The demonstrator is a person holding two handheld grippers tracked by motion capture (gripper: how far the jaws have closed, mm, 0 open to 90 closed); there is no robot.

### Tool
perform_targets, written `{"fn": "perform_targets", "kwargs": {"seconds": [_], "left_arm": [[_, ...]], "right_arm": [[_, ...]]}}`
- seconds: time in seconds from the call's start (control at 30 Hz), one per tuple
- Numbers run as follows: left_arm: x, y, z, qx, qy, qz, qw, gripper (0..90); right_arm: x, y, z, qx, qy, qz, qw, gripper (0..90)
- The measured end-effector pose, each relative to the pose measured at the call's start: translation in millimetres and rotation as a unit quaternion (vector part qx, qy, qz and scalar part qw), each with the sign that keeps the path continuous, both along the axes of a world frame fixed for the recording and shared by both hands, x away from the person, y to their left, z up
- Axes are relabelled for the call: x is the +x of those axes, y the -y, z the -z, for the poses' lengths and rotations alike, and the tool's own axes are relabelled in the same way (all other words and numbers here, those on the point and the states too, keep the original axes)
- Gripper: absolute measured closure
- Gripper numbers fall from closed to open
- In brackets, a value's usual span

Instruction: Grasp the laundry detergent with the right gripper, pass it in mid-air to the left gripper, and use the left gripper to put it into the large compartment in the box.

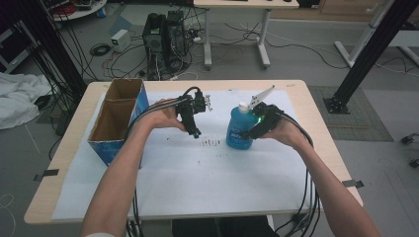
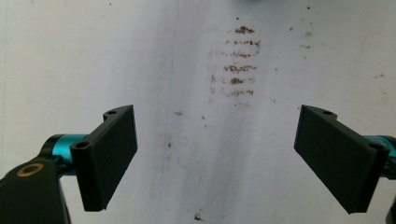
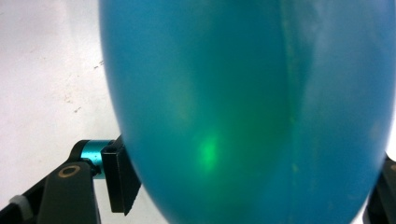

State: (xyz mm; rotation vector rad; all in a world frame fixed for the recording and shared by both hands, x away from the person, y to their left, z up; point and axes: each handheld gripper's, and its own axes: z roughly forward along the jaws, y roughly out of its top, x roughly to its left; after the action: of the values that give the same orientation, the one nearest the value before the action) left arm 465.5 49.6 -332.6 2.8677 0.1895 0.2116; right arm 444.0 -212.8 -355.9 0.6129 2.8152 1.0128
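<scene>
Blue bottle (image 1: 240,129); white cap; upright on white table sheet

A light wooden table (image 1: 301,98) under a white sheet (image 1: 197,182) stands on grey floor (image 1: 390,163). At twelve o'clock computer towers (image 1: 164,37) sit among cables beside a white desk (image 1: 247,5); black frame posts (image 1: 368,54) rise at two, white cloth (image 1: 20,98) at nine

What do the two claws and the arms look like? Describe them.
Both are black hand-held tools. The left claw has flat black rectangular pads on teal metal posts, with a brass-ringed screw hole. The right claw glows with a green light and carries a grey three-cornered plate. Black cables trail from both. The forearms are bare.
</scene>
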Motion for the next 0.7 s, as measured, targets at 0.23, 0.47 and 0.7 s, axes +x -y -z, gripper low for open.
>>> {"fn": "perform_targets", "kwargs": {"seconds": [0.23,0.47,0.7], "left_arm": [[-0.7,-0.4,1.0,-0.003,0.000,0.000,1.0000,13.3],[-0.5,-0.8,-0.9,0.001,0.002,0.004,1.0000,13.3],[-1.0,-1.0,-1.2,0.001,0.002,0.003,1.0000,13.3]], "right_arm": [[-0.9,-0.8,1.3,0.001,-0.009,0.012,0.9999,26.7],[0.3,-2.0,2.1,0.001,0.016,-0.004,0.9999,32.1],[0.6,-1.5,3.7,0.002,0.016,-0.003,0.9999,34.1]]}}
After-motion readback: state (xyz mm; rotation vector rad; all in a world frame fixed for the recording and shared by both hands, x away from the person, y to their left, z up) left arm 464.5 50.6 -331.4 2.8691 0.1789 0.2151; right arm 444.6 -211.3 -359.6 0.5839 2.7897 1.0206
